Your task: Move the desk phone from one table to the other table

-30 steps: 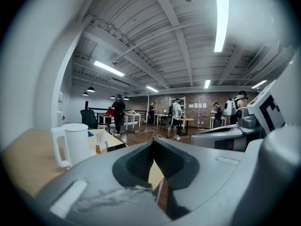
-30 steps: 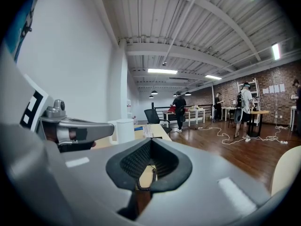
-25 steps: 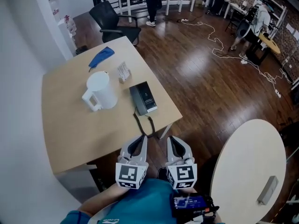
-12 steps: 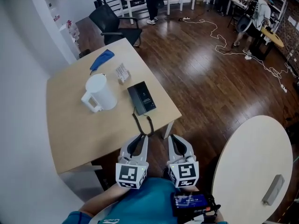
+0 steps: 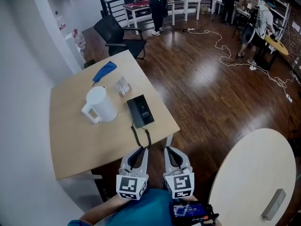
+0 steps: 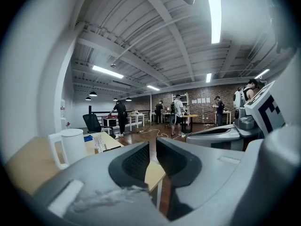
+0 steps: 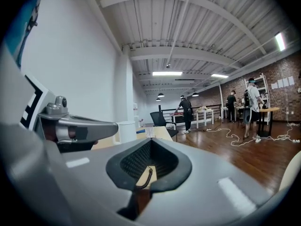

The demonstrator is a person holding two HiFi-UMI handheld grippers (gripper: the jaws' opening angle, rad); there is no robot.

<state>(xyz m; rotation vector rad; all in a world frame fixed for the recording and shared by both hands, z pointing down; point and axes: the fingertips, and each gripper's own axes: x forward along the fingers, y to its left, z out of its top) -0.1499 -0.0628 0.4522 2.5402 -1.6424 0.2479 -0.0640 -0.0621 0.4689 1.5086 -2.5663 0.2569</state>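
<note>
The desk phone [image 5: 141, 111] lies on the square wooden table [image 5: 70, 145], near its right edge and just right of a white jug [image 5: 99, 105]. Its coiled cord [image 5: 141, 136] trails toward the near edge, and the round table [image 5: 254, 173] stands well apart at the right. The left gripper [image 5: 139, 150] hovers by that near edge with its jaws just eased open to a narrow slit (nothing sits between them), while the right gripper [image 5: 170, 150], close beside it, has its jaw tips pressed together and holds nothing.
</note>
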